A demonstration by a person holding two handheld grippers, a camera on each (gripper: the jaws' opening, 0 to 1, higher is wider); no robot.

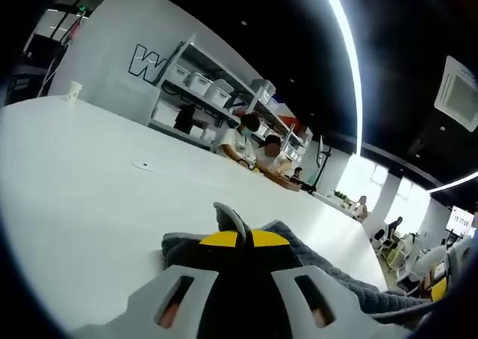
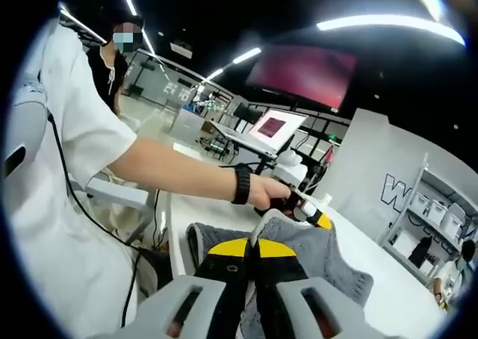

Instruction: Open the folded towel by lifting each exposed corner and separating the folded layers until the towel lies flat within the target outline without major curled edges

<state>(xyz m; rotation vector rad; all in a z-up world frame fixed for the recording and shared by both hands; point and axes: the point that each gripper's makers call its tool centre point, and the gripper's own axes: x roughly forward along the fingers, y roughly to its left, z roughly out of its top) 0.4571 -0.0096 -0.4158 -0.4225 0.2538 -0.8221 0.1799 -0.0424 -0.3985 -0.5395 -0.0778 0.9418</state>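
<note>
Left gripper view, bottom centre: left claw [image 1: 237,231] closed, a grey fold of the towel [image 1: 340,275] standing pinched between its yellow tips. The towel lies dark grey on the white desk [image 1: 82,197], running off toward the lower right of the frame. Left and above it the desk surface is bare and wide, its far edge curving across the upper left.

Near that far edge, upper left, a small white cup [image 1: 74,92] stands alone (contents not visible). Beyond, grey shelves [image 1: 216,92] hold white bins [image 1: 200,83]; what is in them cannot be told. Seated people [image 1: 254,146] sit past the desk's far edge.

Right gripper view, bottom centre: right claw [image 2: 258,243] closed on a raised towel [image 2: 299,253] edge. Just beyond, centre frame, the person's hand [image 2: 267,193] holds the other gripper at the towel's far corner; the desk's near edge runs along the lower left. An open laptop [image 2: 265,130] sits further back.
</note>
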